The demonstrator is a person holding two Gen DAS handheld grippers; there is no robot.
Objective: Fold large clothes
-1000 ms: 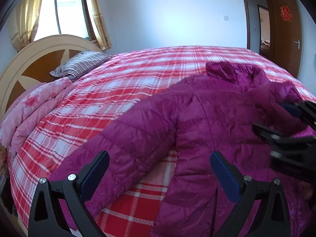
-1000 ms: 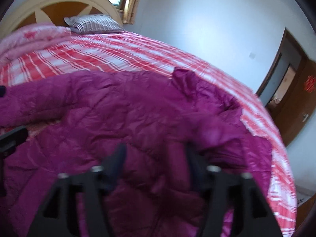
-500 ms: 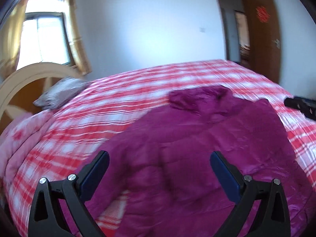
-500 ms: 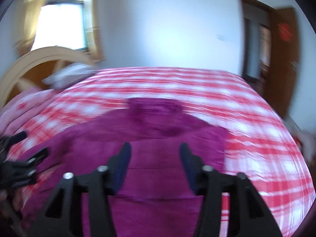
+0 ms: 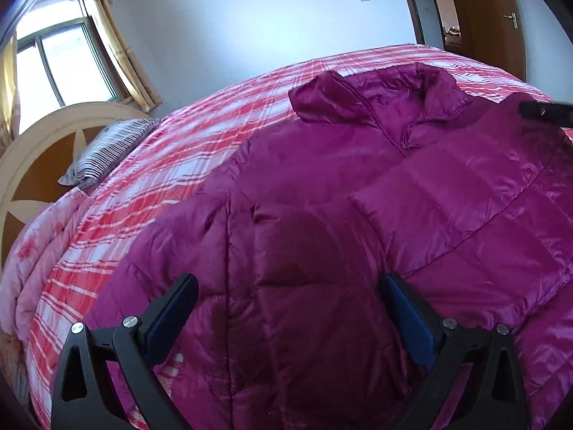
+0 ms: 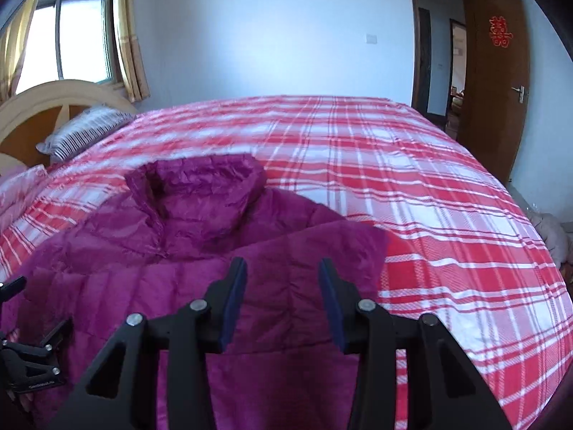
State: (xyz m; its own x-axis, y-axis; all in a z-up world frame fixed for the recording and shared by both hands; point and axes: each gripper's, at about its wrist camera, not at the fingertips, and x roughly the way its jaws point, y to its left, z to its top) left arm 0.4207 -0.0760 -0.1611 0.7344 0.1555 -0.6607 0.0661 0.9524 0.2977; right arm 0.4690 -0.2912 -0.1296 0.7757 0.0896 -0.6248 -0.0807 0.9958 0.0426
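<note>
A magenta quilted down jacket (image 5: pixel 358 222) lies flat on the red plaid bed (image 5: pixel 200 157), collar (image 5: pixel 376 100) toward the far side, both sleeves folded in over the body. My left gripper (image 5: pixel 288 286) is open and empty, just above the jacket's lower left part. My right gripper (image 6: pixel 283 272) is open and empty above the jacket's (image 6: pixel 200 251) right side, near its right edge. The collar (image 6: pixel 200 186) lies beyond it. The right gripper's tip (image 5: pixel 544 111) shows at the right edge of the left wrist view. The left gripper's body (image 6: pixel 28 354) shows at lower left of the right wrist view.
A striped pillow (image 5: pixel 104 150) and a wooden headboard (image 5: pixel 39 165) are at the left. A pink folded quilt (image 5: pixel 43 251) lies along the bed's left side. An open brown door (image 6: pixel 497 82) is at the right. A window with curtains (image 6: pixel 82 36) is behind the headboard.
The right sleeve has been folded over the body and let go. Both grippers have pulled back and now hover over the jacket. The left sleeve now lies over the body too.
</note>
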